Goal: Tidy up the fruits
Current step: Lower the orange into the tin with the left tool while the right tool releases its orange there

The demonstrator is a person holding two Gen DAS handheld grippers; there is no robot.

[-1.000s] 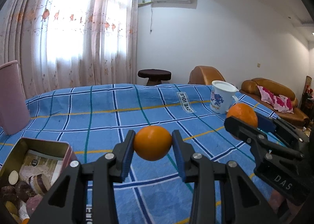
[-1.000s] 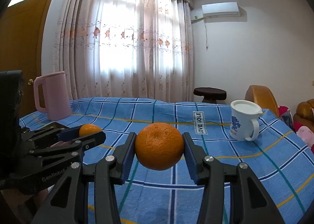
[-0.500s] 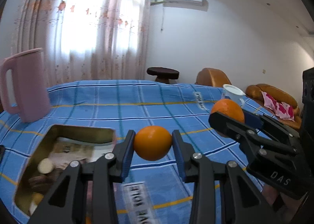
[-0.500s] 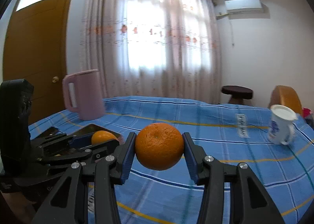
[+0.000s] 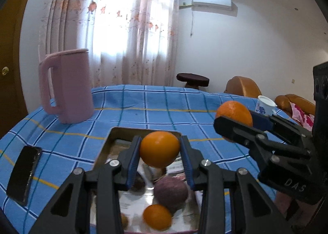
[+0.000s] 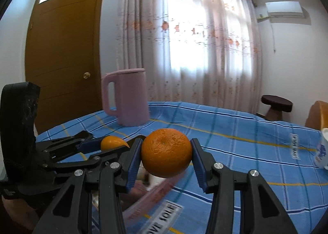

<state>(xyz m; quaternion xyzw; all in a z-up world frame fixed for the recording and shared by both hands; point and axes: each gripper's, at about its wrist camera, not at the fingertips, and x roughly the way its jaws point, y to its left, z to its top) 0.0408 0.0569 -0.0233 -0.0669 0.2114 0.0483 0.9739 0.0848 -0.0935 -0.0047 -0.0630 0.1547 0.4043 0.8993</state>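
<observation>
Our left gripper clamps a smooth orange; our right gripper clamps a dimpled mandarin above the metal tin.

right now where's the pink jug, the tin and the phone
pink jug (image 5: 69,88), left wrist view, middle of its body
tin (image 5: 143,131), left wrist view, bare far rim
phone (image 5: 24,174), left wrist view, centre of its dark screen

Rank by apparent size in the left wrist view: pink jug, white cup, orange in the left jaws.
1. pink jug
2. held orange, enlarged by nearness to the camera
3. white cup, far off and partly hidden
</observation>
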